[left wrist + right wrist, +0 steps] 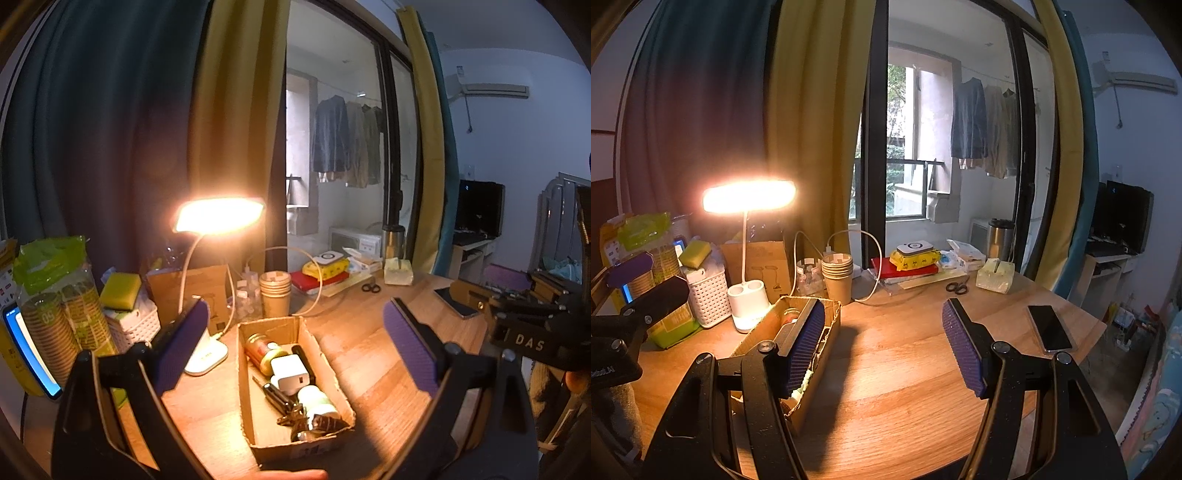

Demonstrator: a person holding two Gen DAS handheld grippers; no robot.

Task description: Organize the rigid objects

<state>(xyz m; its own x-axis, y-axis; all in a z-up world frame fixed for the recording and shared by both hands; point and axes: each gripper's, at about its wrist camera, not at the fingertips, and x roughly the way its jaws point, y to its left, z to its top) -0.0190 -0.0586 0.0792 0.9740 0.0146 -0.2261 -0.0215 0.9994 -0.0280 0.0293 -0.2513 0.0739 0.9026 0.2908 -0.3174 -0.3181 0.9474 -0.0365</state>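
Observation:
An open cardboard box [275, 325] lies on the wooden table [369, 369]. Inside it are a red can [260, 350], a white charger [290, 373], a white and green bottle [317, 400] and a bunch of keys [291, 410]. My left gripper [295, 347] hovers open above the box, its purple pads wide apart with nothing between them. My right gripper [882, 347] is also open and holds nothing. It hangs over bare table just right of the box [831, 325]. A black phone [1049, 328] lies on the table to the right, and scissors [956, 287] lie further back.
A lit desk lamp [748, 295] stands left of the box, beside a white basket [707, 299] and a stack of paper cups [837, 273]. Books, a yellow pack and a tissue block [995, 278] line the back edge. The table edge curves away at the right.

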